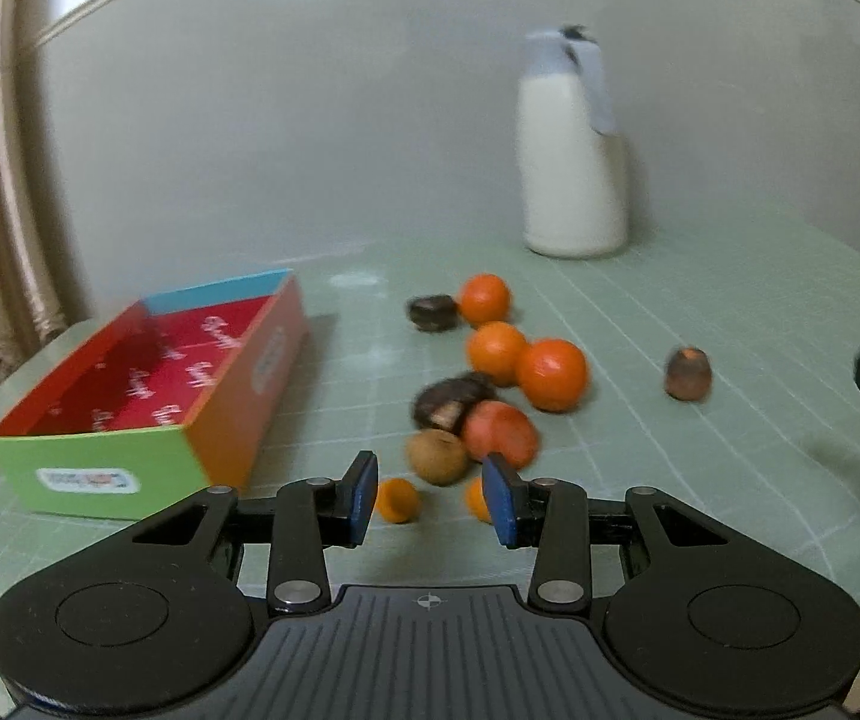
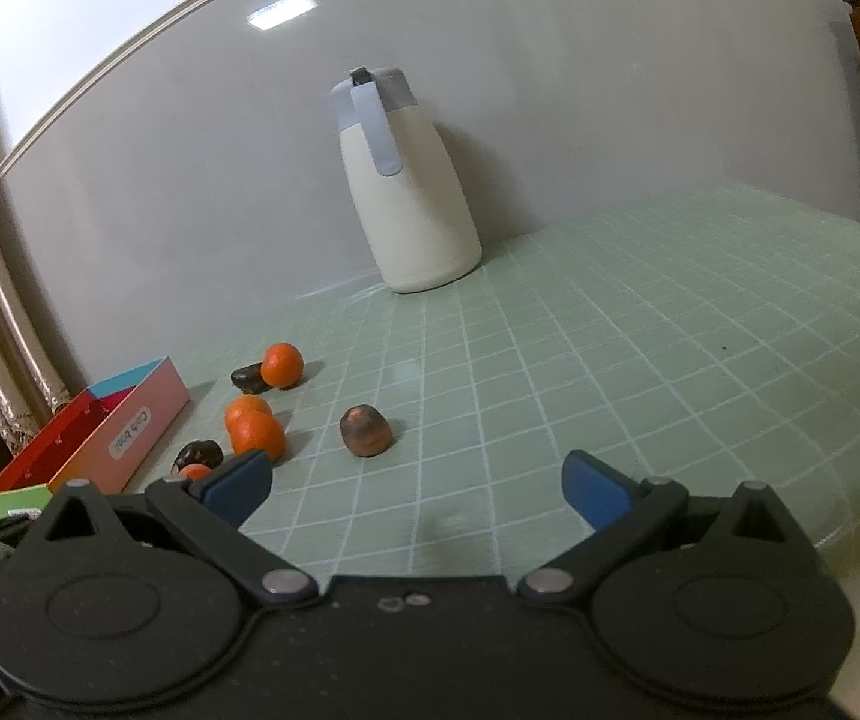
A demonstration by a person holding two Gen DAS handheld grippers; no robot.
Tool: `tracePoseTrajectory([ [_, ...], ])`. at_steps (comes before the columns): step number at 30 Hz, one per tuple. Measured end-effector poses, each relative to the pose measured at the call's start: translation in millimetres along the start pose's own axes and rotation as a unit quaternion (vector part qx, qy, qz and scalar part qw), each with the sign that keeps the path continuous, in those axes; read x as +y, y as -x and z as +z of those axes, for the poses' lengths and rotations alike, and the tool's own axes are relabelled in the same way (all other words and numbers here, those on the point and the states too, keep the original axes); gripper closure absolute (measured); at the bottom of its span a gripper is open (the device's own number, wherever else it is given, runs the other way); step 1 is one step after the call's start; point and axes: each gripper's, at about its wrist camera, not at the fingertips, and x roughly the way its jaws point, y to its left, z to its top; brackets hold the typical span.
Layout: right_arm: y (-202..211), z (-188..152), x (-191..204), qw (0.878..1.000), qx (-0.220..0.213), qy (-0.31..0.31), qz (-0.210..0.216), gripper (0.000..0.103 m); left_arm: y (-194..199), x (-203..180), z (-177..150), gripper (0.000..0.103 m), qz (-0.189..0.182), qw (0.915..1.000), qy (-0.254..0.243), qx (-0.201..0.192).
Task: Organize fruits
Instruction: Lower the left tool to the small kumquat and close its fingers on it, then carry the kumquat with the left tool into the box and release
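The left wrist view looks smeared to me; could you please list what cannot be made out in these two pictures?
- Left wrist view: the fruit pile is motion-blurred; kinds are uncertain.
- Left wrist view: a small orange fruit is half hidden behind the left tool finger.
- Right wrist view: the colourful box is cut off by the right tool body.

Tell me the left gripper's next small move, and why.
Probably ease the left gripper forward and down around the small brown round fruit. Its blue pads stand apart with nothing between them, that fruit lies just ahead of the gap, and the colourful open cardboard box to the left holds no fruit. Blur makes exact alignment uncertain.
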Motion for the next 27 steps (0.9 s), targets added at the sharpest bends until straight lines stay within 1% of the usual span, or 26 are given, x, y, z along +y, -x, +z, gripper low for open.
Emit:
tracePoseTrajectory([
  [2,-0.6,-0.6,1.6,1.0,0.001,0.006,-0.001,0.0,-4.8,4.3,-1.5,0.063,0.005,0.9999,0.005,0.01],
  [7,-2.1,-1.1,2.2,1.0,0.005,0.004,0.001,0.0,-21.8,16.3,-3.4,0.063,0.008,0.9985,0.035,0.04],
  [9,-2.3,-1.5,2.7,1.0,0.006,0.007,0.001,0.0,-27.8,20.8,-2.8,0.063,0.01,0.9978,0.047,0.045],
  [14,-3.8,-1.7,2.0,1.0,0.008,0.006,0.001,0.0,-43.7,28.8,1.1,0.063,0.024,0.9972,0.05,0.05],
  [15,-4.6,-1.7,1.7,1.0,0.009,0.004,0.001,0.0,-47.7,31.3,2.0,0.067,0.025,0.9969,0.054,0.052],
  [16,-5.5,-1.2,0.9,1.0,0.01,0.003,0.002,0.0,-51.9,32.7,2.4,0.082,0.025,0.9966,0.055,0.057],
  [17,-6.4,-1.2,0.5,1.0,0.012,0.001,0.002,0.0,-53.8,33.7,2.3,0.084,0.02,0.9965,0.058,0.057],
  [25,-11.6,-2.1,2.3,1.0,0.016,0.001,0.006,0.0,-39.4,22.3,-8.6,0.085,0.031,0.9986,0.028,0.034],
  [27,-12.3,-2.0,4.2,1.0,0.015,0.006,0.003,0.0,-36.9,24.0,-9.4,0.085,0.027,0.9985,0.034,0.033],
])
